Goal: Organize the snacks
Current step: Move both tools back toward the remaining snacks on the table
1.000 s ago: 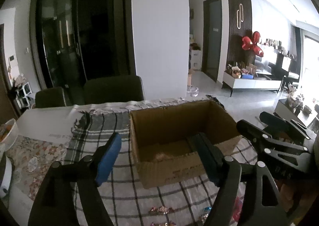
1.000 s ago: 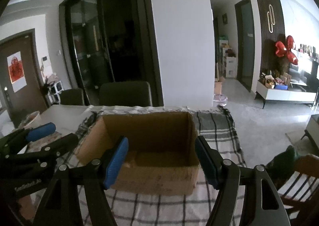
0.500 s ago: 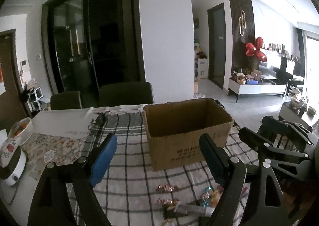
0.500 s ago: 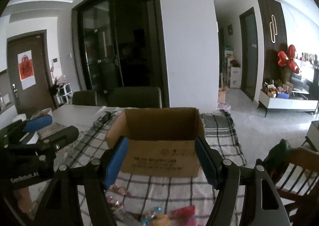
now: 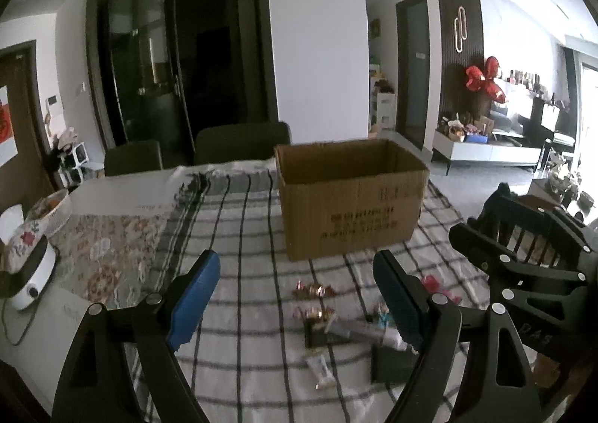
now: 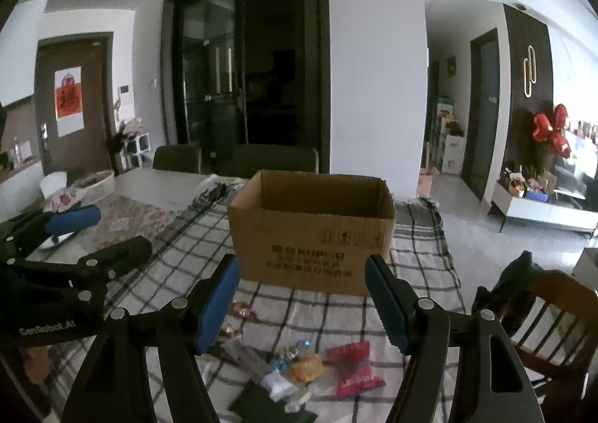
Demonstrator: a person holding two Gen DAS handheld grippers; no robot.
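An open brown cardboard box (image 5: 351,198) (image 6: 312,228) stands on a plaid tablecloth (image 5: 243,236). In front of it lie several loose snacks: wrapped candies (image 5: 312,290) (image 6: 241,309), a red packet (image 6: 353,367), an orange snack (image 6: 306,367), a silver bar (image 5: 358,329) and dark packets (image 6: 261,404). My left gripper (image 5: 295,299) is open and empty, above the snacks. My right gripper (image 6: 302,303) is open and empty, above the pile. Each gripper shows at the edge of the other's view.
A floral cloth (image 5: 108,247), a white appliance (image 5: 26,273) and a bowl (image 5: 52,204) sit at the table's left. Dark chairs (image 5: 239,142) stand behind the table. A wooden chair (image 6: 553,311) stands at the right.
Both grippers have pulled back and lowered from above the box. The box now stands farther off and the snacks in front of it have come into view.
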